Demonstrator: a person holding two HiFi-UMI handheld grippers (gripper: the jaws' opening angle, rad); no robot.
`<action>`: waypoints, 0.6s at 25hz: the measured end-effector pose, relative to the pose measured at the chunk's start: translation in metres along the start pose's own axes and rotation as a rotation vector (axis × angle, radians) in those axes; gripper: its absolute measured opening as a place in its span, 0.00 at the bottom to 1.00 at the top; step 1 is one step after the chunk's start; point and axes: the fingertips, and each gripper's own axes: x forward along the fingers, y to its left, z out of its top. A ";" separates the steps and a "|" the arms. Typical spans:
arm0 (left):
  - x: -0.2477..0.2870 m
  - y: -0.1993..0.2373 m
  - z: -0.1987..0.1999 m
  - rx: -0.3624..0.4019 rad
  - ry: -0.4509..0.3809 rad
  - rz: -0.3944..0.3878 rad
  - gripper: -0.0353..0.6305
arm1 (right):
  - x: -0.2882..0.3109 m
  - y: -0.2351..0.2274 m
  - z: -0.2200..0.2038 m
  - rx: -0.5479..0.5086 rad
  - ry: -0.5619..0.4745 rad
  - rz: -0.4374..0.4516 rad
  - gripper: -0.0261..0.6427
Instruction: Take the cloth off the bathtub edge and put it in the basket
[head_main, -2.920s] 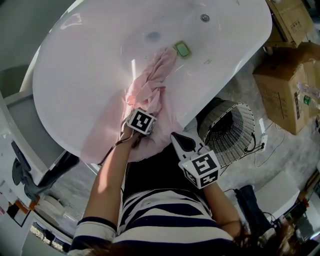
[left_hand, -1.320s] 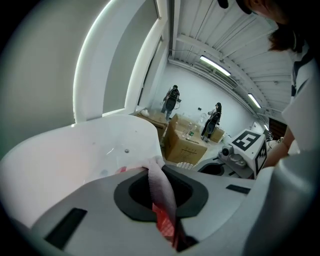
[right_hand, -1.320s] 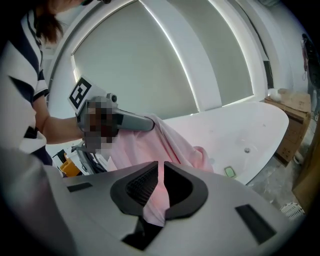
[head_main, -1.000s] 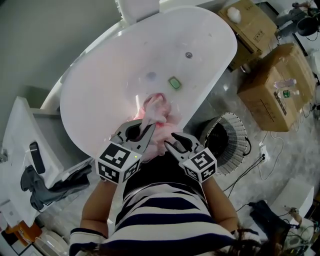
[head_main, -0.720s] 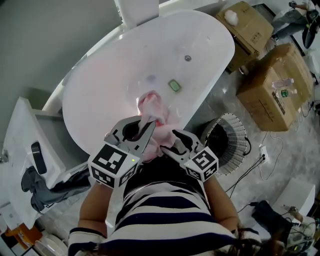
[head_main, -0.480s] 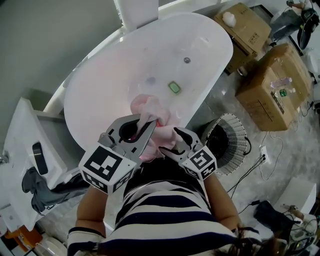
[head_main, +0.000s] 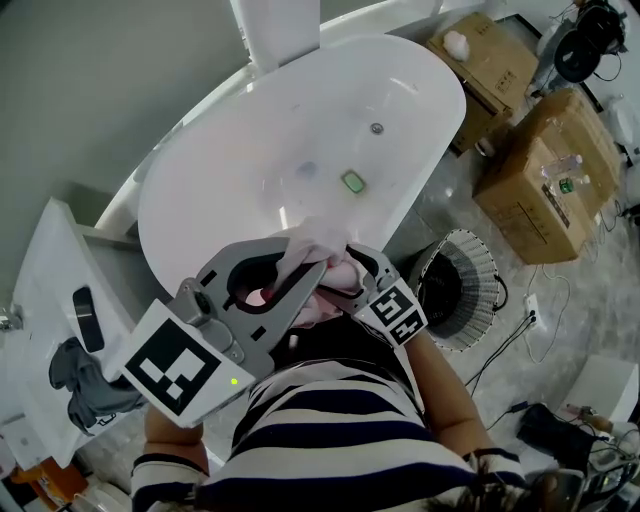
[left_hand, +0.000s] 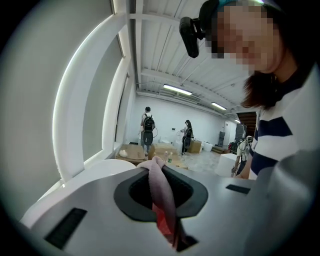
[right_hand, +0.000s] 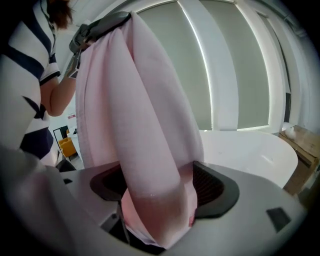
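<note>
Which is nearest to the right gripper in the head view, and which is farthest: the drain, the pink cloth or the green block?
1. pink cloth, between the jaws of the right gripper, which have just been opening.
2. green block, beyond it inside the bathtub.
3. drain, farther up the same tub.

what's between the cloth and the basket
Nothing visible. The cloth hangs from the shut left gripper; the right gripper's fingers have just been opening around it; the basket sits uncovered on the floor to the right.
</note>
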 end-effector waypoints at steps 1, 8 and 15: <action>-0.002 -0.003 0.002 0.011 0.000 -0.006 0.10 | 0.003 0.002 0.003 0.002 -0.009 0.006 0.59; -0.017 0.000 -0.002 -0.009 -0.002 0.013 0.10 | 0.028 0.014 0.011 0.024 -0.045 0.059 0.59; -0.026 0.015 -0.008 -0.038 -0.017 0.042 0.10 | 0.029 0.014 0.010 0.063 -0.061 0.059 0.23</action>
